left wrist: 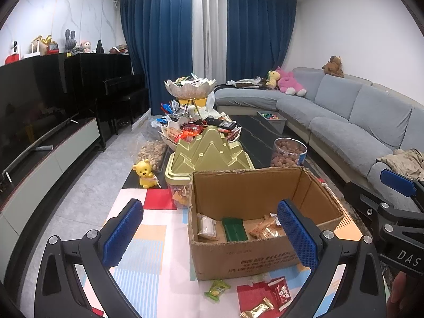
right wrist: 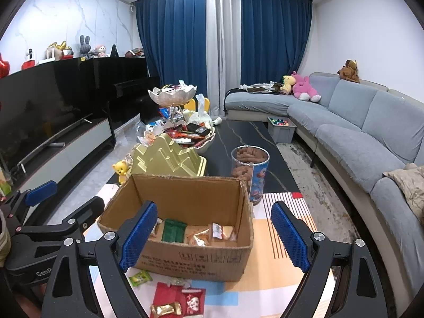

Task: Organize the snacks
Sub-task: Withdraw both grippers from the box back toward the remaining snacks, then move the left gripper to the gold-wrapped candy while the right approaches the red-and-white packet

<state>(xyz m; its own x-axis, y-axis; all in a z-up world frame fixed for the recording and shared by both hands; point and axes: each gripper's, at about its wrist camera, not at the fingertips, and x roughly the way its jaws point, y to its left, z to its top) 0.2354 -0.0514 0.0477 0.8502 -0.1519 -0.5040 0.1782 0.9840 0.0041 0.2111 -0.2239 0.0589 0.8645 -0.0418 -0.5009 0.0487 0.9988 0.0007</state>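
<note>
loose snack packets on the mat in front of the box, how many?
3, possibly more hidden by the grippers: a green packet nearest the cardboard box, a red packet right of it, and a gold packet at the bottom edge.

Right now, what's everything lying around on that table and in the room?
cardboard box: one, brown, open, near end of the table, packets inside
green packet: one, on the cloth in front of the box
red packet: one, beside the green one
gold-wrapped sweet: one, nearest the camera
gold mountain-shaped lid: one, on a clear tub behind the box
clear round tub: one, full of brown snacks, right of the box
yellow bear figure: one, left of the gold tub
tiered shell bowls: white, piled with snacks, far end
sofa: one, grey, right side
curtains: blue, back wall
left gripper: open, empty
right gripper: open, empty
</note>
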